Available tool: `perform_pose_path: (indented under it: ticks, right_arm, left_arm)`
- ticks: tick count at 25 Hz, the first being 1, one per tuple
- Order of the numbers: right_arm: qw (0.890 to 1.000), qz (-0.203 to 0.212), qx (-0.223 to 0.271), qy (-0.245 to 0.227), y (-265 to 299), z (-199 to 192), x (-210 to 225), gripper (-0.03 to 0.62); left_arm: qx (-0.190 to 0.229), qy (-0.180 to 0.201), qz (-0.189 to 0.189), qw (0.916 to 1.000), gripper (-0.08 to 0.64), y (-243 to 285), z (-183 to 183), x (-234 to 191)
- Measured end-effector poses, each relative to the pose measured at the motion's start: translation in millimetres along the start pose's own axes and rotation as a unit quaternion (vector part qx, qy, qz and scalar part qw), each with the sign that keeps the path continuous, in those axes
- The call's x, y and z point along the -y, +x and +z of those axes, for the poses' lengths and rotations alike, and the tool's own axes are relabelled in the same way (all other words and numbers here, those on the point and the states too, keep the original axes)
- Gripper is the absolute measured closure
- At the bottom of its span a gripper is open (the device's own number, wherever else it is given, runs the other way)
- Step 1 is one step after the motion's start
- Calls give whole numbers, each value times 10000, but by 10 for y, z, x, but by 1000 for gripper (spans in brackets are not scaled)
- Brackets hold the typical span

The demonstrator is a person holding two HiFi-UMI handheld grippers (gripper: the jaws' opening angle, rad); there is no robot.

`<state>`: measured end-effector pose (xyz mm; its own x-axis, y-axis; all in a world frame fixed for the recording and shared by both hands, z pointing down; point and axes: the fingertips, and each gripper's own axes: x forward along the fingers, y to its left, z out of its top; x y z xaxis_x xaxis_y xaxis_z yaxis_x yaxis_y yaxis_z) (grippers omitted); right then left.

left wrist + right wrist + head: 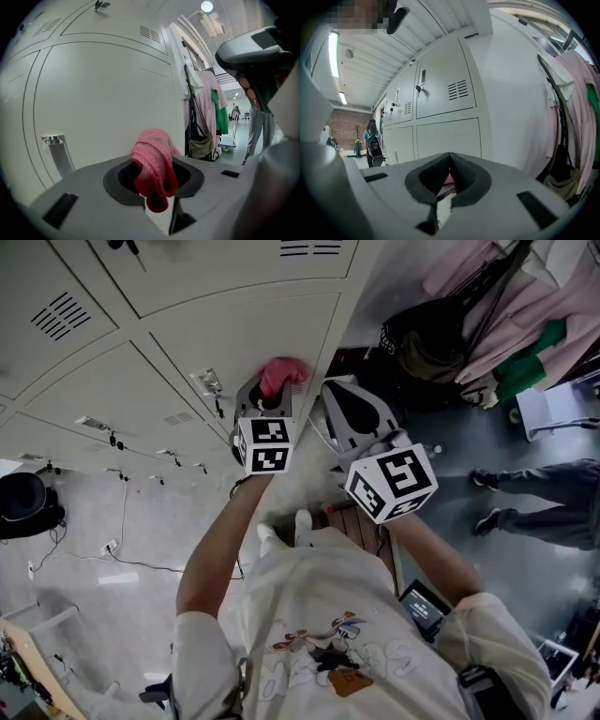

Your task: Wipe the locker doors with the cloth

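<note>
Hanging in left gripper (156, 182): cloth (152, 157)

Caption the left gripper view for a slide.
Left gripper shut on pink cloth, facing a locker door.

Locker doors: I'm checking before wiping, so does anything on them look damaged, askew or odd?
Nothing stands out. The locker doors sit shut and flush, with no dents or stains visible. The pink cloth is just bunched in the left gripper, one end drooping.

The cloth (154, 168) is pink, seemingly ribbed; the locker doors (103, 103) are pale grey; the marker cubes (264, 444) bear black-and-white squares.
</note>
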<state>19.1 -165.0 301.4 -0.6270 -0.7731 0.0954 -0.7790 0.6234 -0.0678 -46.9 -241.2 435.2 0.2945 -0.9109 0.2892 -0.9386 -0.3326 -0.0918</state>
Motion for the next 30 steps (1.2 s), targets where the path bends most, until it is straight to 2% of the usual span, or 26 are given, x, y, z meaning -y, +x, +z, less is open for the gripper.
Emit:
perform_pose_path:
  ticks: [15, 25, 30]
  right_arm:
    - [9993, 375, -1, -4, 169, -8, -322, 586]
    - [9981, 613, -14, -2, 257, -23, -533, 586]
    - [9979, 640, -23, -1, 251, -28, -578, 586]
  left_arm:
    - [-183, -189, 588, 9979, 445, -330, -265, -580]
    - [-332, -353, 1140, 9923, 445, -639, -463, -1055]
    - [-352, -354, 1201, 9915, 445, -669, -540, -1110]
